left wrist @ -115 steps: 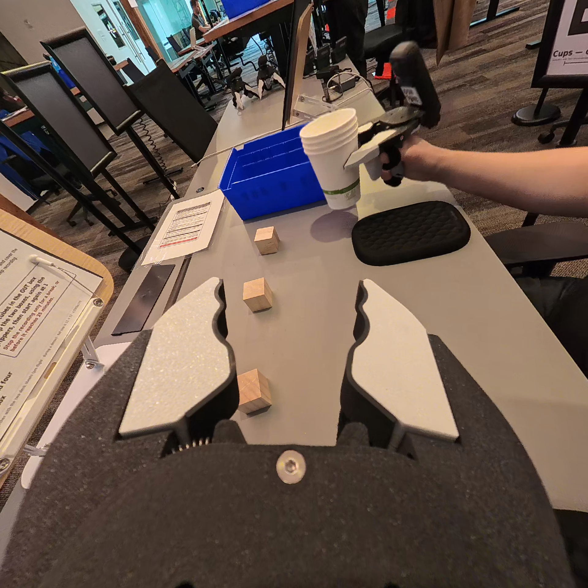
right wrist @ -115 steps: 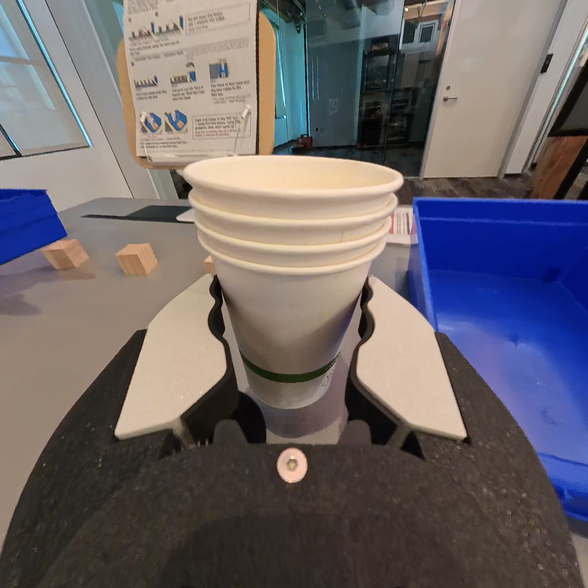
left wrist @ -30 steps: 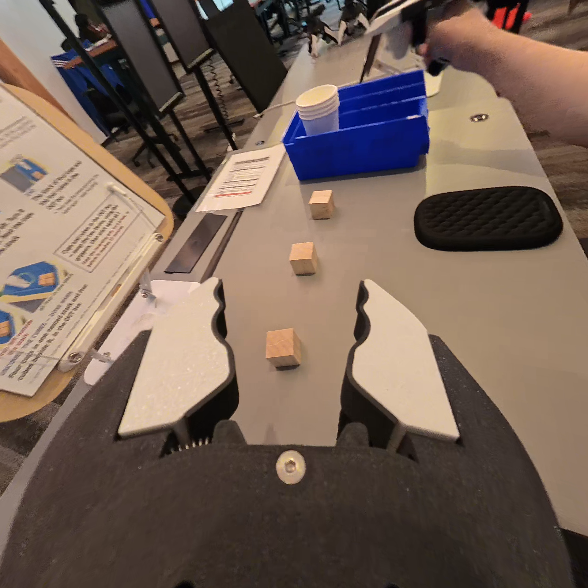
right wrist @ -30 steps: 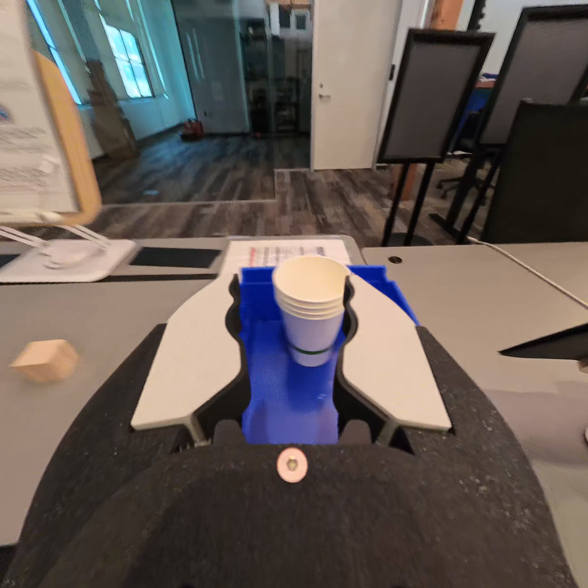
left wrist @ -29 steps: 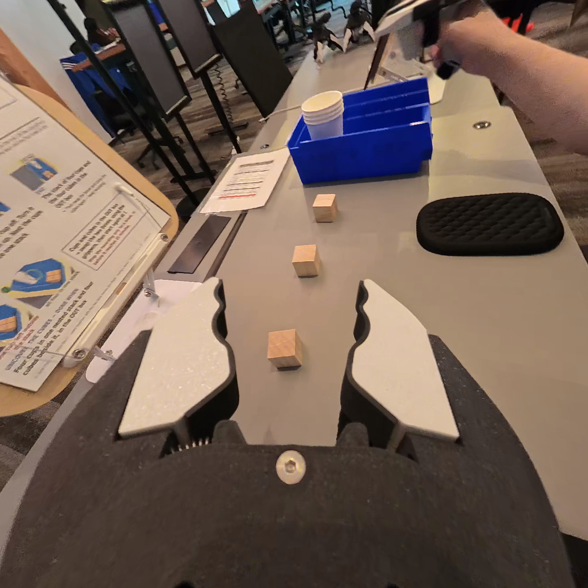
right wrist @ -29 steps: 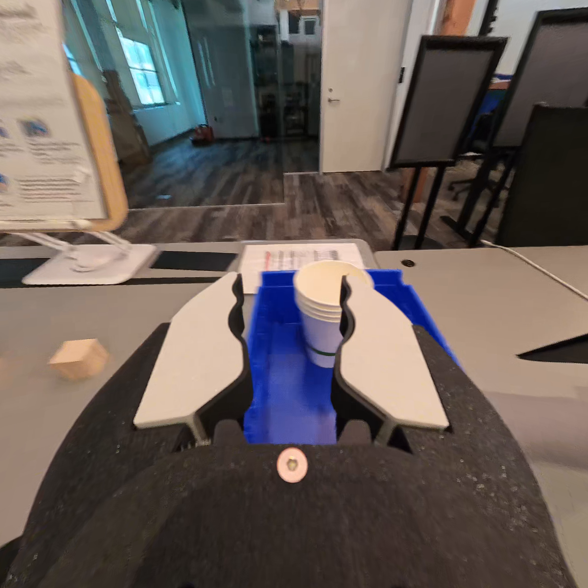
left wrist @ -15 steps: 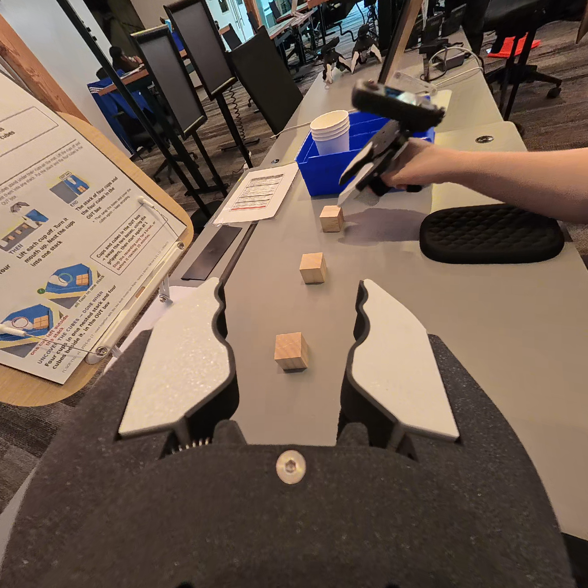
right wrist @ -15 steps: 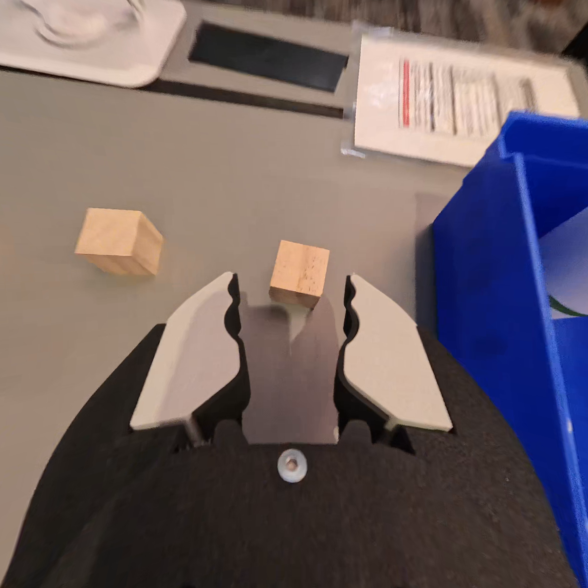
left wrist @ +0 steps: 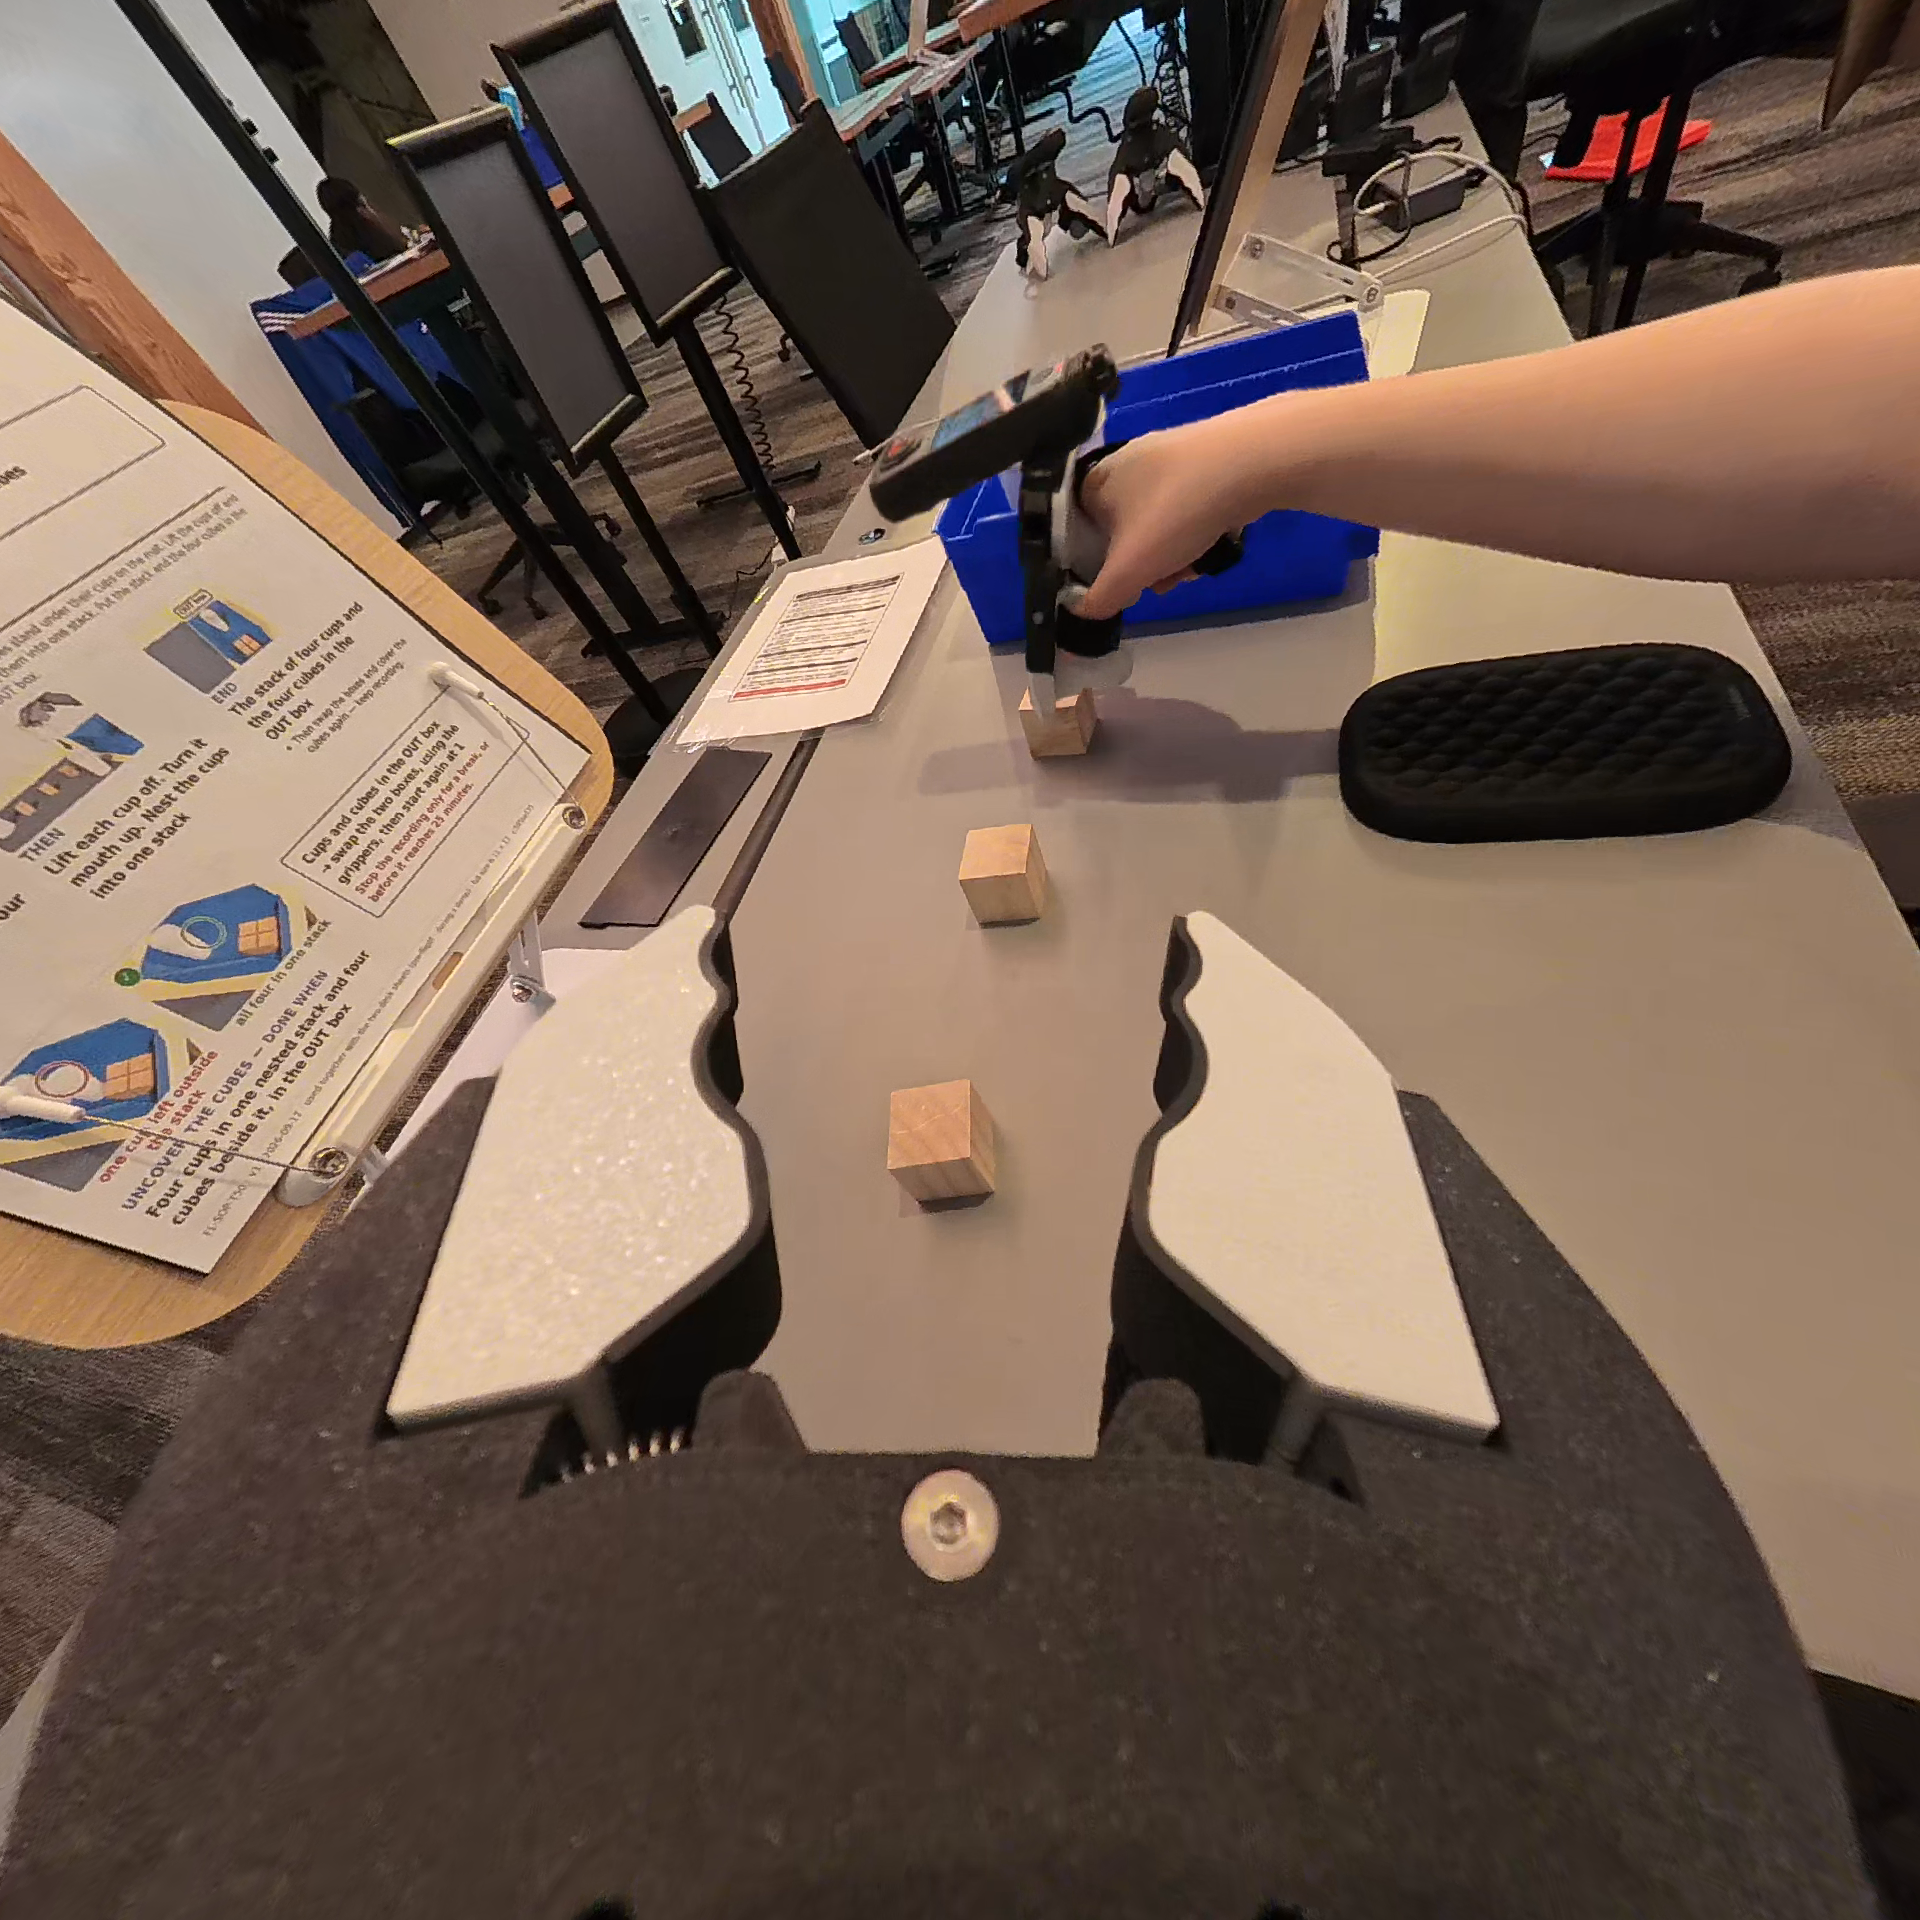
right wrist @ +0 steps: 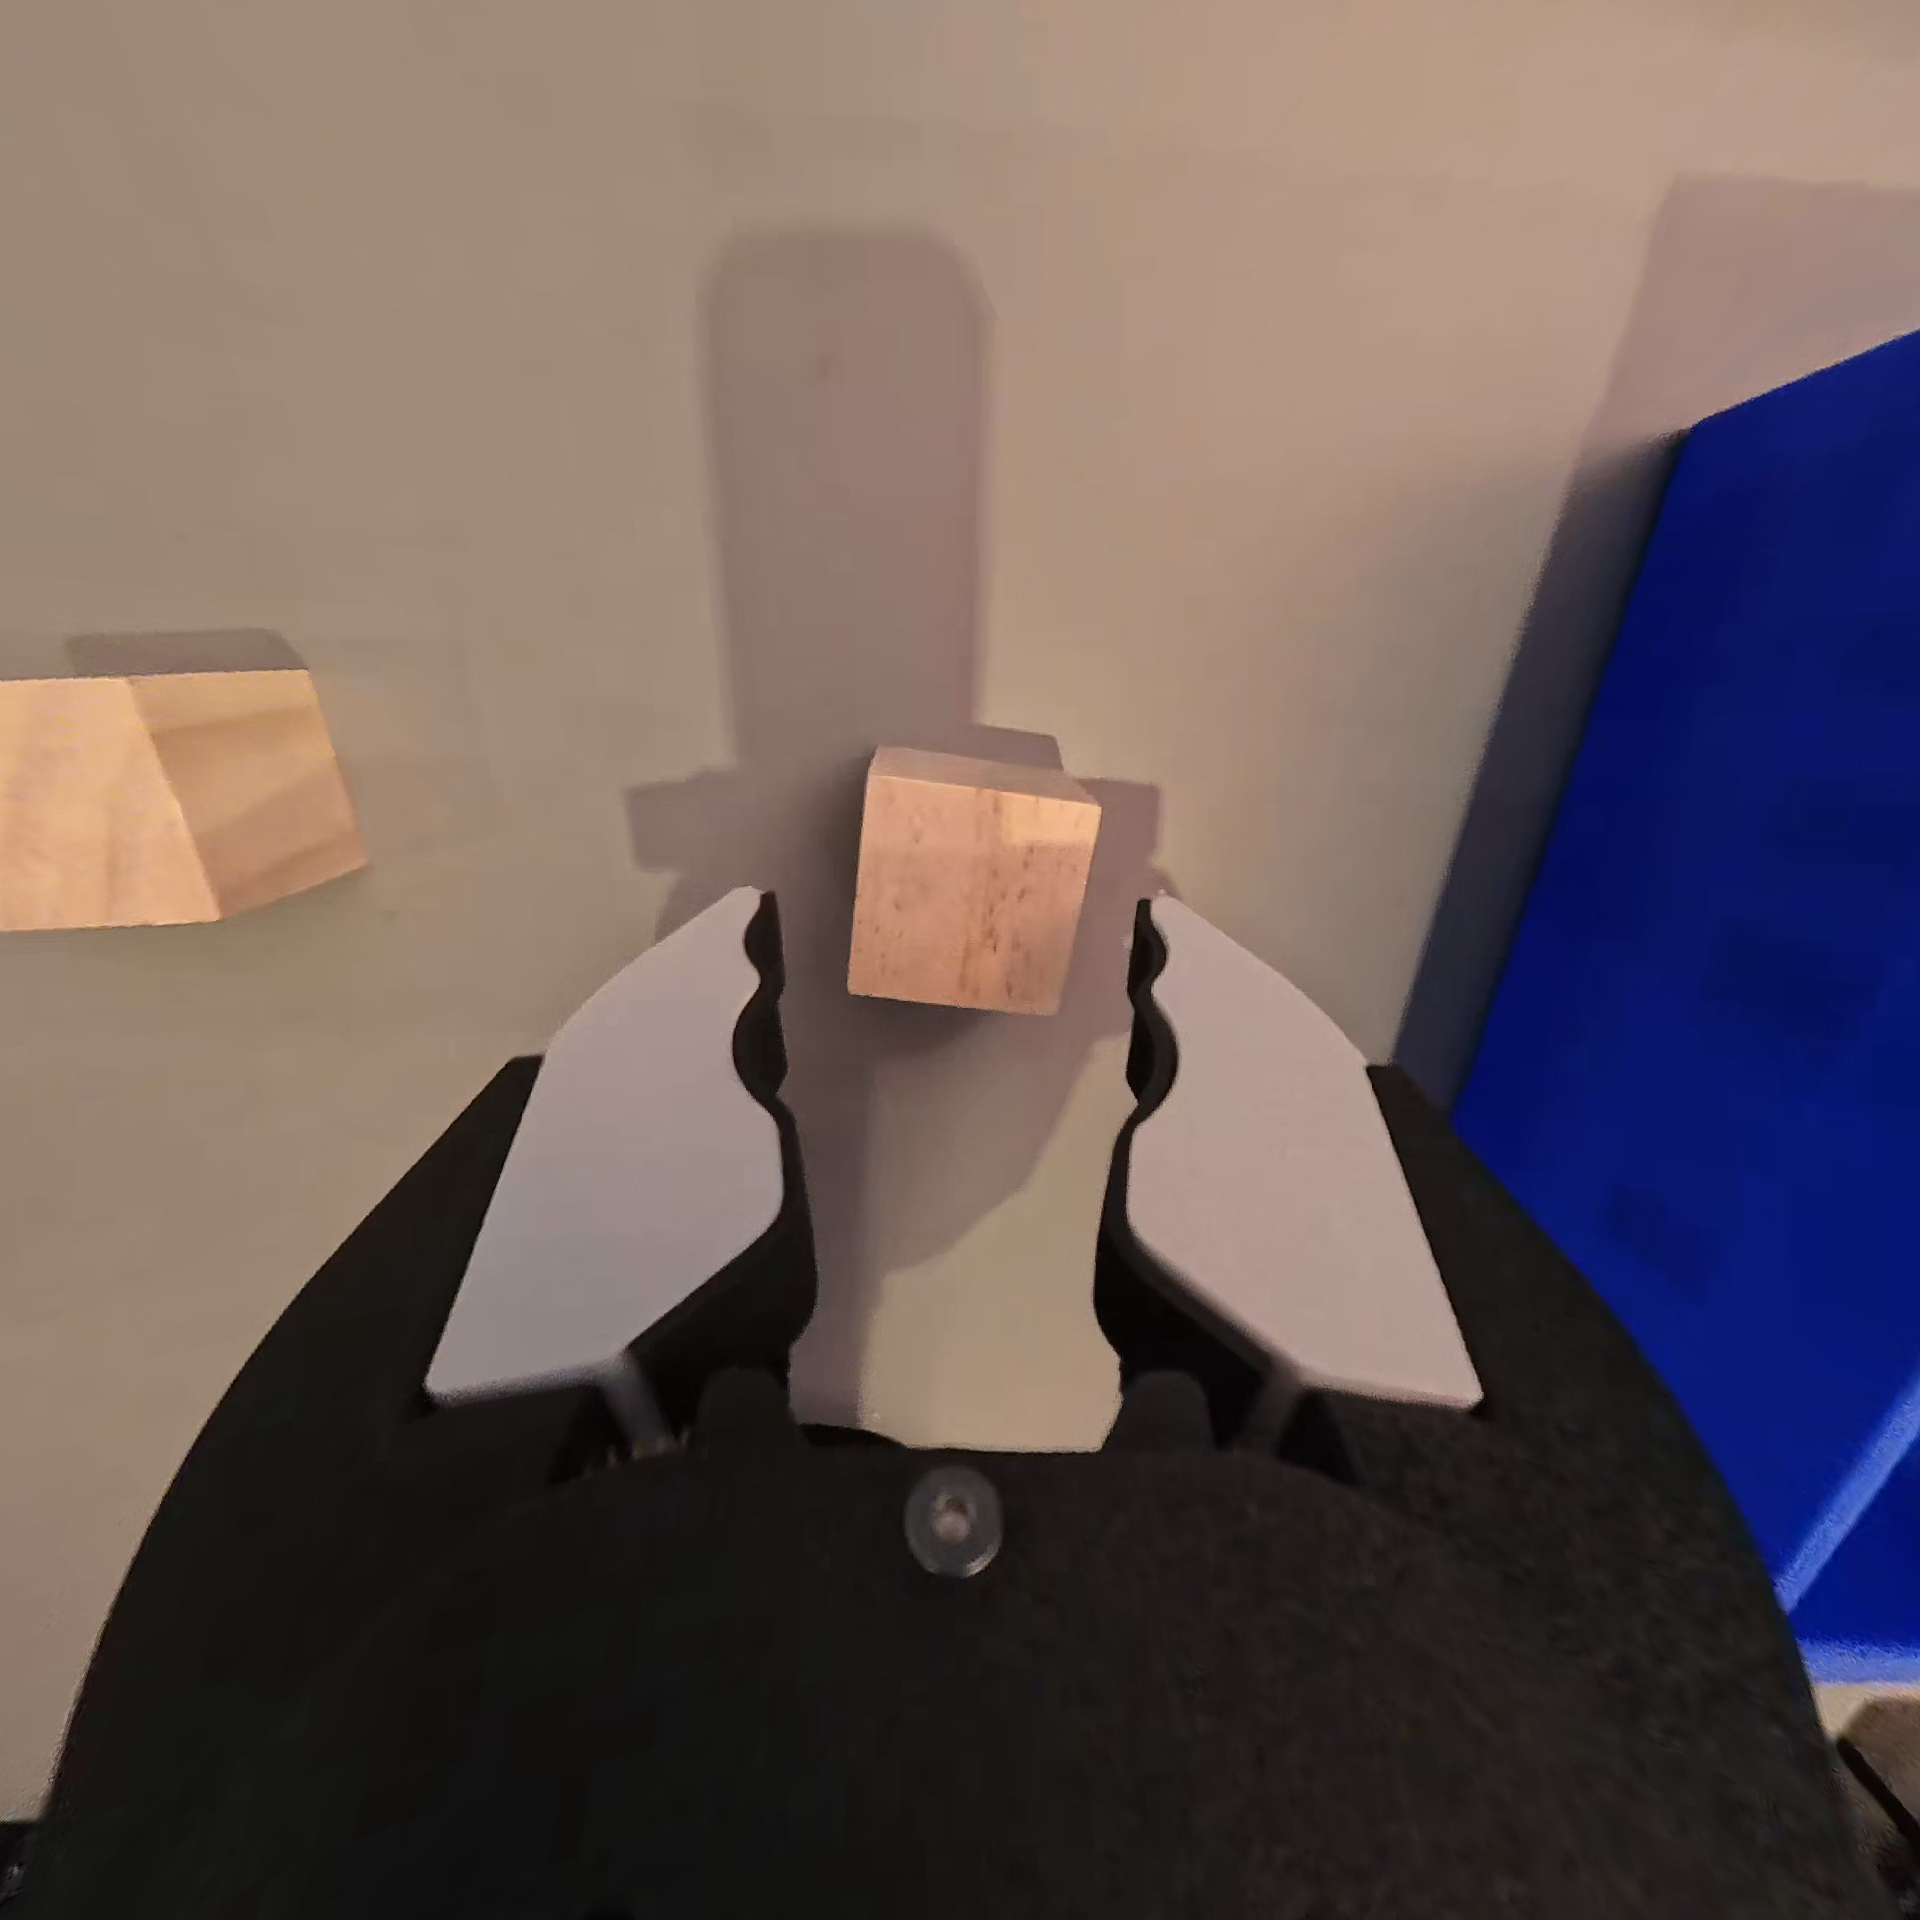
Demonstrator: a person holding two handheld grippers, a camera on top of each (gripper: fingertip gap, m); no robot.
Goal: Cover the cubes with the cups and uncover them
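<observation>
1. Overhead, left wrist view: the left gripper [left wrist: 940,1039] hovers above the grey table [left wrist: 1351,1091] with its jaws wide apart and nothing between them. Below the gap sits the near cube [left wrist: 940,1143]; a middle cube [left wrist: 1002,873] lies farther on and a far cube [left wrist: 1060,723] beyond that, the three well apart in a rough line.

2. Same view, farther off: the right gripper [left wrist: 1044,686], held in a person's hand [left wrist: 1143,530], points straight down with its tips at the far cube. Half a second ago it was angled above that cube — now it is down on it. A blue bin [left wrist: 1288,566] stands just behind, a black pad [left wrist: 1558,738] to the right, a printed sheet [left wrist: 821,655] to the left. The cups, seen stacked in the bin a second ago, are hidden behind the hand now.

3. Right wrist view: the right gripper [right wrist: 951,909] looks down at the far cube [right wrist: 971,894], which sits just past the fingertips and centred on the gap. Jaws are apart, wider than the cube, not touching it. The middle cube [right wrist: 156,800] is at the left edge, the blue bin [right wrist: 1714,935] at the right.

4. Reading: with the cup stack back in the bin, covering and uncovering look finished — this reach is likely the start of collecting the cubes. Next move calls for lowering a little and closing squarely on the cube's sides.
</observation>
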